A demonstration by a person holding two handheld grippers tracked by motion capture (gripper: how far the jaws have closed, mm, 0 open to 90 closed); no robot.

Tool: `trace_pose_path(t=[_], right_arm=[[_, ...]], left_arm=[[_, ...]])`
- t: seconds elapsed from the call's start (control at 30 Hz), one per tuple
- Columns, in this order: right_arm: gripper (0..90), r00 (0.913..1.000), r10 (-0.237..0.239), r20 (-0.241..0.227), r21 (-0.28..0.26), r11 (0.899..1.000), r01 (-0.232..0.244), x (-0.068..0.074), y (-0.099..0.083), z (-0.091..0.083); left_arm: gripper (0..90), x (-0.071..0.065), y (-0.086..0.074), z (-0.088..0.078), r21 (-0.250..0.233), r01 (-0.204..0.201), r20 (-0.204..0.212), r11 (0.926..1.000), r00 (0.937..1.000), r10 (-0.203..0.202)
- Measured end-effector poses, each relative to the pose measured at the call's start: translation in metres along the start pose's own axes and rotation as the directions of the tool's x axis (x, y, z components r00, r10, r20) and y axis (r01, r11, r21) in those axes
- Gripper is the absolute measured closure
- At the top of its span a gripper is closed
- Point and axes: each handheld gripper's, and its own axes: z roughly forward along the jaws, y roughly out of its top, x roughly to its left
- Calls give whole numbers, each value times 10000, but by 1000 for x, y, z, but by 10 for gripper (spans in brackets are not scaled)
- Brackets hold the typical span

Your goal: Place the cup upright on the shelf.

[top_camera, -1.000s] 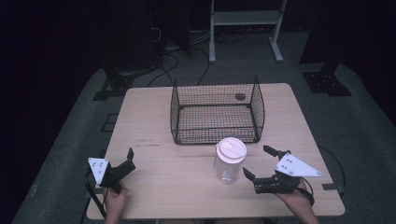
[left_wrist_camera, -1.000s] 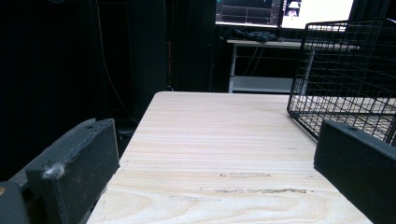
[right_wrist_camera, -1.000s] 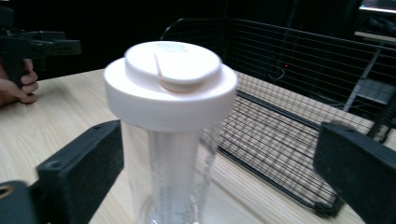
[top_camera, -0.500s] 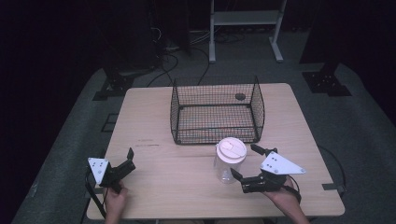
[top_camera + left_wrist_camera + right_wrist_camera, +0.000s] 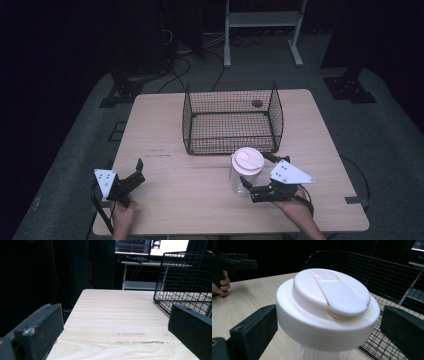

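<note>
I see a pale wooden table (image 5: 170,125) with rounded corners, standing on grey floor. On its far half, about midway between the left and right edges, sits a black wire basket (image 5: 232,120), open at the top; a small dark round object (image 5: 257,103) lies inside, near its far right corner. Just in front of the basket's near right corner stands a clear jar (image 5: 246,171) with a white lid (image 5: 328,306). From my left gripper view the near left part of the surface is bare wood with faint scuff marks (image 5: 131,334).
</note>
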Motion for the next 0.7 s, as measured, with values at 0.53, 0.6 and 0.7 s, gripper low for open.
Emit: trace_pose_path(t=[0.53,0.6,0.7], right_arm=[[38,10000,11,48,-193,9998,-10,3,-2,17],[37,10000,-25,44,-217,9998,26,3,-2,17],[39,9999,-51,88,-277,9996,53,4,-3,17]], left_arm=[[0,0,0,0,1,13,17,10000,10000,-13],[0,0,0,0,0,15,18,10000,10000,-15],[0,0,0,0,1,24,19,10000,10000,-24]])
